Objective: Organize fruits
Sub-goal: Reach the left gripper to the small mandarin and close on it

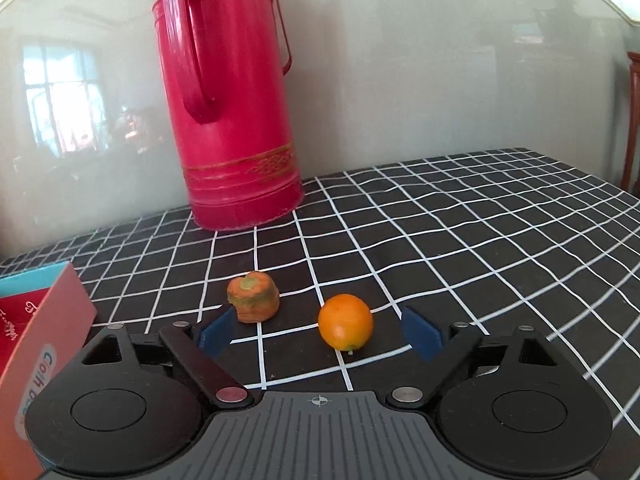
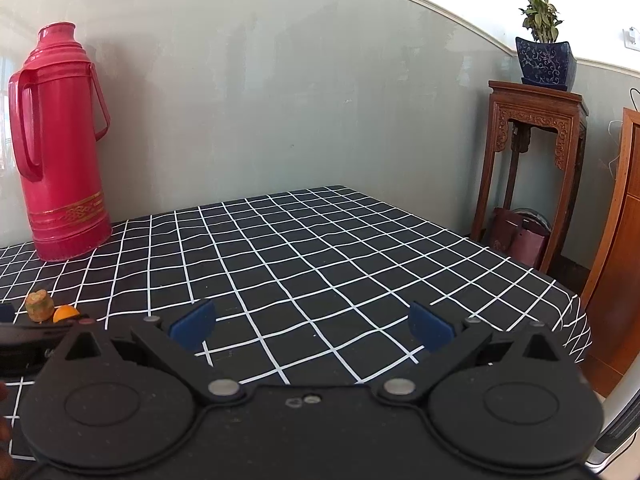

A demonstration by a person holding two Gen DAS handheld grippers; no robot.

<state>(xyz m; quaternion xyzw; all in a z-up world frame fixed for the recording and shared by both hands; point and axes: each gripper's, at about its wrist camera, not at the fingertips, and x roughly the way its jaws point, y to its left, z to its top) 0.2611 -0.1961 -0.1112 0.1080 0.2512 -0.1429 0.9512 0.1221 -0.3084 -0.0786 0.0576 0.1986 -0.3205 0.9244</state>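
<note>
Small round orange (image 1: 345,322) resting on the checked cloth, stem end down, short carrot stub (image 1: 253,297) upright just beside it at ten o'clock, cut top greenish, the two apart.

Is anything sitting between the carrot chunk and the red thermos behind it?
Nothing. In the left wrist view only bare checked tablecloth runs from the carrot chunk back to the red thermos. The orange sits off to the right.
</note>
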